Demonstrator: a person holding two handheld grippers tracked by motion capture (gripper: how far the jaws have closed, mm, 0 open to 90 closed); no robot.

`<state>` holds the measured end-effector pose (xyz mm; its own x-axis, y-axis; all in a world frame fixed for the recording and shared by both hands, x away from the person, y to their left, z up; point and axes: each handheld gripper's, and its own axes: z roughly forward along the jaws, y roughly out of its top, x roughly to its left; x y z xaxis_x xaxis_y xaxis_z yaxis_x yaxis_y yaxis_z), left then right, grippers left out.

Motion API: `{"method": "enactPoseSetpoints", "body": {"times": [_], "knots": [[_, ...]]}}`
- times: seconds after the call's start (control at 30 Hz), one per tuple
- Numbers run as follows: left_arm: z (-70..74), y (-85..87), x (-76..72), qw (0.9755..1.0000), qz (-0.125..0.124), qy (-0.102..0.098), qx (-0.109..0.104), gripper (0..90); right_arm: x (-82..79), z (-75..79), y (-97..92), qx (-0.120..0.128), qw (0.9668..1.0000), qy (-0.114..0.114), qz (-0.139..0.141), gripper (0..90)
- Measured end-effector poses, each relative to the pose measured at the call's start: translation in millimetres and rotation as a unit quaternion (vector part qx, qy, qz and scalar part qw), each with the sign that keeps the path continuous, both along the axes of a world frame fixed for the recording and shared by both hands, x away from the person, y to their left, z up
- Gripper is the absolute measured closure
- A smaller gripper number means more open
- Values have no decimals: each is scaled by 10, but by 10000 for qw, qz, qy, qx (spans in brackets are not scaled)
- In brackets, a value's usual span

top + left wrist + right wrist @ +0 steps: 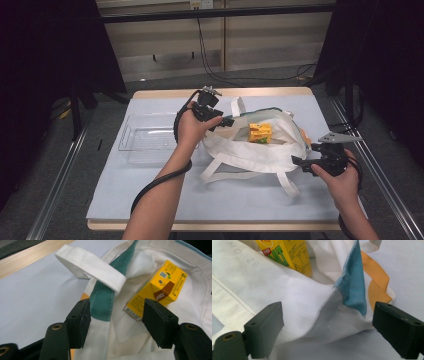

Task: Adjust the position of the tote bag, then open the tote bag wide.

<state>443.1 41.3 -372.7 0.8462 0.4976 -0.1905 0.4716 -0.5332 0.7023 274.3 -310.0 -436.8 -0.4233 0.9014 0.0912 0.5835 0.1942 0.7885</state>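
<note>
A table covered with a pale blue-grey cloth point(150, 200) holds three things. Largest is a white canvas tote bag with teal and orange trim point(235, 150), lying flat near the table's middle with its mouth spread open and its white webbing handles point(92, 265) loose. To its left stands a clear plastic rectangular tray point(145, 137), with nothing seen in it. Smallest is a yellow drink carton point(260, 133), lying inside the open bag.

The left gripper point(223, 121) hovers at the bag's left rim. Its jaws stand partly open on either side of the teal-trimmed edge, pads clear of the cloth. The right gripper point(298, 161) sits at the bag's right corner, jaws spread wide, with the blue and orange corner fabric between them but not pinched.

Judging by this, the carton appears to be packed, and both grippers look to be letting go of the bag. Little seems left beyond drawing the hands away.

Writing: the carton carries a brown label reading "VITA" in part, green lettering, a barcode and a small printed code. Faint grey letters inside the bag read "HOUSE", seen upside down.
</note>
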Motion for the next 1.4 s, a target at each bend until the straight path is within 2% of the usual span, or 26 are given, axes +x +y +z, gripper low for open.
{"method": "enactPoseSetpoints", "body": {"times": [0.03,0.1,0.13,0.23,0.33,0.43,0.5,0.6,0.63,0.73,0.77,0.97,1.1,1.27,1.37,1.4], "knots": [[10,0,-1,10000,-73,25,35,387,4,10,-9,5,10000,-2,9,91],[5,-12,-13,9999,-63,73,-116,377,7,27,-11,67,10000,-18,-8,90],[16,-9,-16,9999,-112,60,-64,376,11,34,-14,71,10000,-41,2,89],[32,-10,-36,9998,-128,89,-120,354,13,36,-5,63,10000,-38,33,87],[80,-8,-43,9997,-217,-9,-138,327,11,22,0,76,10000,-11,41,85],[126,8,-34,9994,-225,13,-275,308,10,22,1,92,9999,-5,48,85],[140,25,-19,9995,-237,58,-223,299,10,28,0,117,9999,-8,59,88],[156,29,-32,9988,-279,99,-387,297,11,44,7,126,9999,-29,97,89],[169,26,-45,9988,-295,85,-381,308,7,49,12,136,9999,-36,86,89],[217,18,-58,9989,-323,-53,-341,263,-22,44,12,123,9998,-26,129,89],[227,7,-64,9987,-307,-66,-401,238,-27,36,5,134,9998,-7,136,89],[265,-63,-81,9990,-380,-49,-231,225,-49,65,-65,173,9998,-58,52,91],[299,-144,-111,9980,-540,-61,-329,223,-58,89,-79,200,9998,-87,24,92],[315,-255,-145,9962,-762,-5,-416,255,-53,78,-70,210,9997,-79,86,94],[314,-315,-156,9960,-841,47,-310,273,-51,69,-71,215,9997,-49,100,94],[303,-335,-157,9955,-881,45,-349,283,-51,67,-73,223,9997,-48,101,94]]}}
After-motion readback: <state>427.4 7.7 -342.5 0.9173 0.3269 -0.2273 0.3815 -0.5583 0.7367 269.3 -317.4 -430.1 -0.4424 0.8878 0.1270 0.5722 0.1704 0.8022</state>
